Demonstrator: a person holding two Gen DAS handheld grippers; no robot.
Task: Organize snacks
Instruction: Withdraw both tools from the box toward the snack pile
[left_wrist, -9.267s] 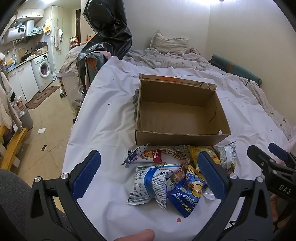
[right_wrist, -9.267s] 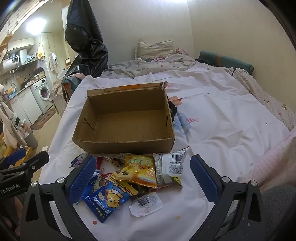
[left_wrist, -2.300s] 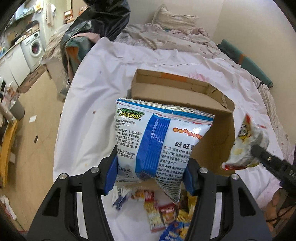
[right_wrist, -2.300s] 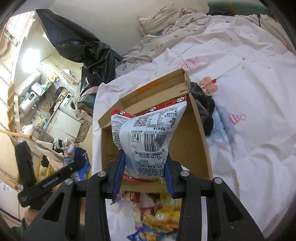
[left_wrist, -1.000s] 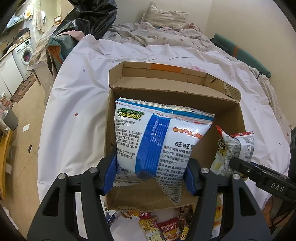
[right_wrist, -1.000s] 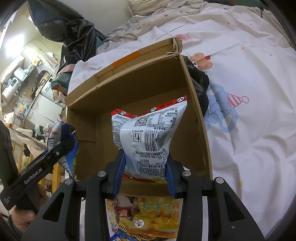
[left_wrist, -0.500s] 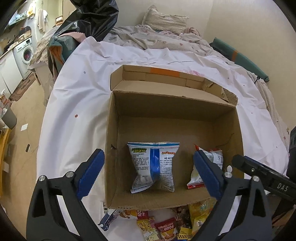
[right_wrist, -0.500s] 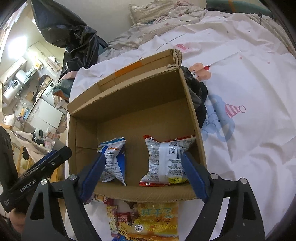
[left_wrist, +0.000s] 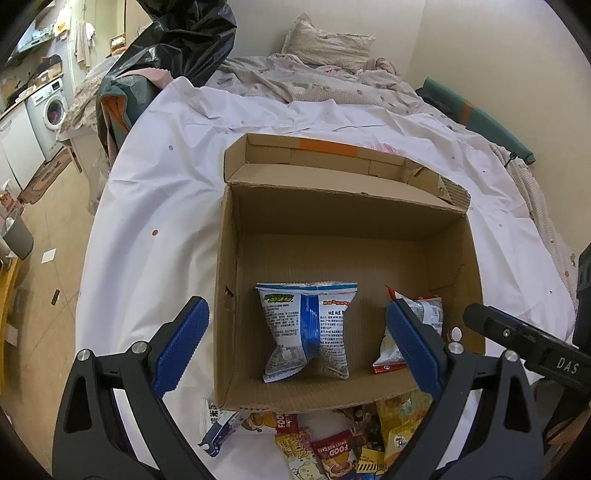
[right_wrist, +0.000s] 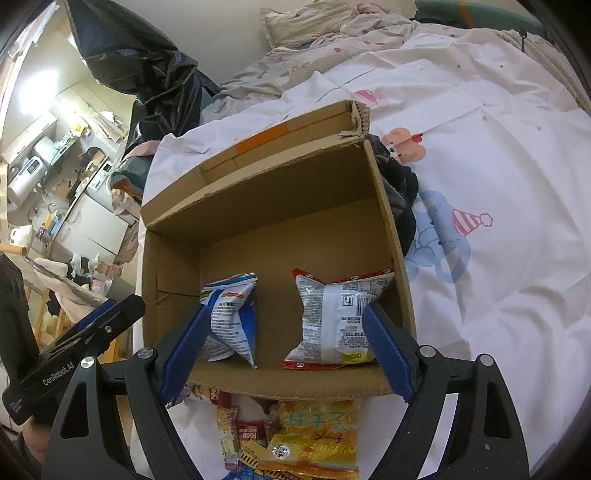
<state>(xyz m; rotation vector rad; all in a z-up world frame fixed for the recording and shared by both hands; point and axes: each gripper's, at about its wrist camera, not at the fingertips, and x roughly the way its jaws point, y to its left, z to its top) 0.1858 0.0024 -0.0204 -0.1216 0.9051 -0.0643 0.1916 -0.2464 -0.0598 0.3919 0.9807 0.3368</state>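
- Both bags have left the jaws since a second ago — the blue-and-white bag (left_wrist: 308, 328) and the red-edged bag (right_wrist: 338, 317) now lie on the floor of the cardboard box (left_wrist: 369, 221), near its front wall and a little apart from each other.
- Left gripper (left_wrist: 299, 347) hangs above the box's front edge with its blue fingers spread wide, holding nothing.
- Right gripper (right_wrist: 284, 347) is likewise wide apart and empty over the same edge.
- Loose snack packets (left_wrist: 332, 446) wait on the white sheet (left_wrist: 155, 192) just in front of the box, overlapping in a heap.
- These packets look light, soft and crinkly — probably air-filled, with slick film that could slide between the pads.
- Best hold, I judge, is across a packet's middle or on a crimped end seam, squeezing gently so the contents are not crushed.
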